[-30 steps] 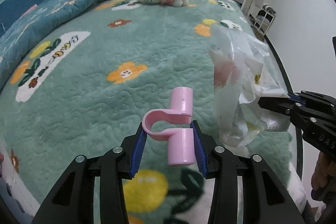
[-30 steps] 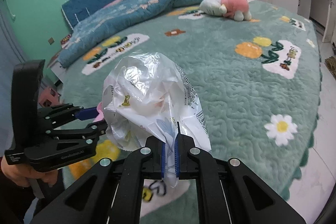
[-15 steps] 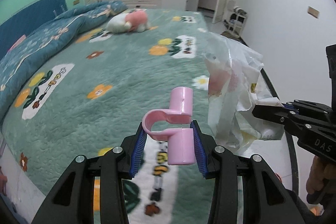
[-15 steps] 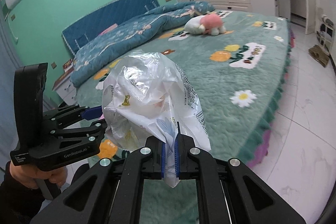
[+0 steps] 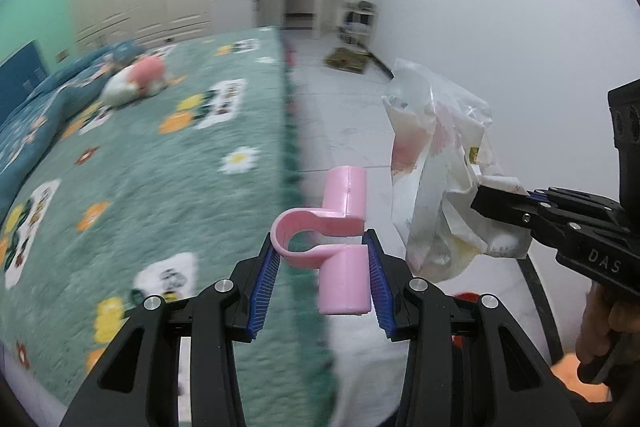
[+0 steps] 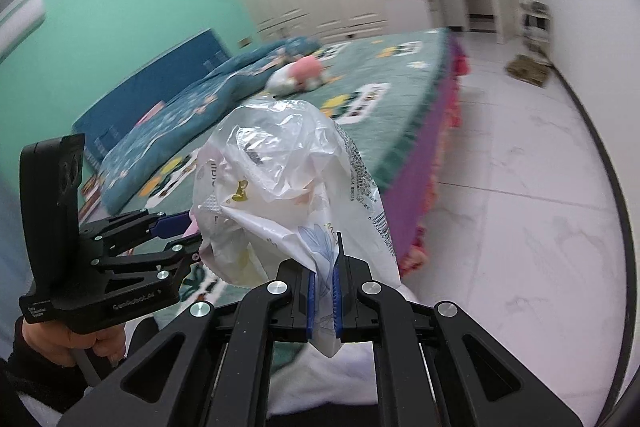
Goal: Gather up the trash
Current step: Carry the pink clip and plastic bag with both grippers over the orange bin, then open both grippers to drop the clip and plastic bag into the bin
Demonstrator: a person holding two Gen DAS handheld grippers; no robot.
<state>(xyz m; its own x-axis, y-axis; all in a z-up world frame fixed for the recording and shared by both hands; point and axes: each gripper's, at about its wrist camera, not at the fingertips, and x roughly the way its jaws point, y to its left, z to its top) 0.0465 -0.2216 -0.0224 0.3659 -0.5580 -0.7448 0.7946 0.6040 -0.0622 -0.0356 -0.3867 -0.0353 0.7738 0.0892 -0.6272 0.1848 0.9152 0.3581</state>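
White floor tiles (image 6: 520, 195) run beside the bed (image 5: 152, 187). Left tool (image 5: 324, 275) clamps a pink clip (image 5: 340, 247); only its view shows this clearly. Right tool (image 6: 324, 301) pinches a crumpled bag (image 6: 288, 187) at 12 o'clock. Farther, a plush (image 6: 298, 73).
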